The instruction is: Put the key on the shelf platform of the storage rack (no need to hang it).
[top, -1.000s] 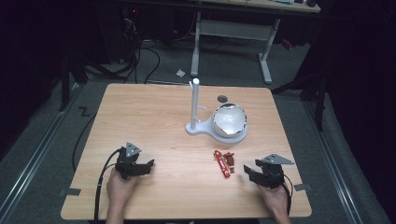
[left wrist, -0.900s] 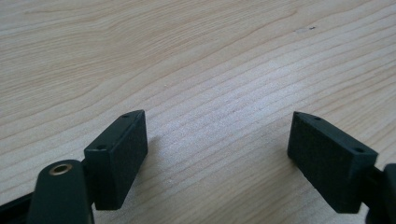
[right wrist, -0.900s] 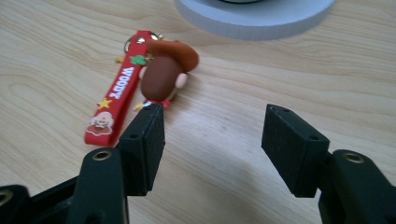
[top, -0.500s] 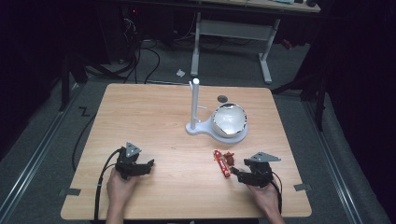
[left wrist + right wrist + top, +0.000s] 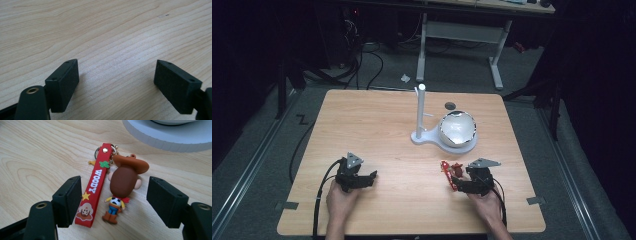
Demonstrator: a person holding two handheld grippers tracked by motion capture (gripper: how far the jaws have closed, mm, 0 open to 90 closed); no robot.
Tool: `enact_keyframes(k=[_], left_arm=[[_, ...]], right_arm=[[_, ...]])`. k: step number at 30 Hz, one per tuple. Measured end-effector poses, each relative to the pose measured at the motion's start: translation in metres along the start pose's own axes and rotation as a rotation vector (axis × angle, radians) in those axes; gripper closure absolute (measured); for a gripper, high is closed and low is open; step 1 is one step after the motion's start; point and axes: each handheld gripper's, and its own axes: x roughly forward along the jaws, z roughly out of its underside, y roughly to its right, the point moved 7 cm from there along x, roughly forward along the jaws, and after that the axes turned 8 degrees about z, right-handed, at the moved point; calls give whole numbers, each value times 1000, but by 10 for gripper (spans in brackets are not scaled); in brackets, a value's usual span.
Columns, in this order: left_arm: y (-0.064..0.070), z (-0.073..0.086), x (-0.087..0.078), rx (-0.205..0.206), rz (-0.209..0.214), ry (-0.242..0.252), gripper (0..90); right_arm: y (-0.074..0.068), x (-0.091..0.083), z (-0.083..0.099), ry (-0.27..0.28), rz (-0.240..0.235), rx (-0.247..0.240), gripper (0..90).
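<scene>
Because the keychain (image 5: 110,187) lies straight ahead of the right gripper (image 5: 113,202), at its twelve o'clock and already between the wide-spread jaws, the coming move turns on the long axis: the red strap (image 5: 94,187) and the small cowboy figure (image 5: 122,190) both run along the line of reach, side by side, so closing would pinch them across their width. The strap sits just beside the left jaw, the figure nearer the middle. On the bench (image 5: 377,130) the keychain rests toward five o'clock, near the white lamp base (image 5: 432,137). The left gripper (image 5: 357,177) (jaws wide, nothing between) rests well apart at seven o'clock. A second ago the right gripper sat further right, short of the keychain; it has since slid in to straddle it.
</scene>
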Motion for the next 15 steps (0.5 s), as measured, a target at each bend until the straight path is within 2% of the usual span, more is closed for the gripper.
enact_keyframes(k=[15], left_arm=[[0,0,0,-1,-1,4,205]], right_arm=[[-5,22,-1,-34,29,-4,259]])
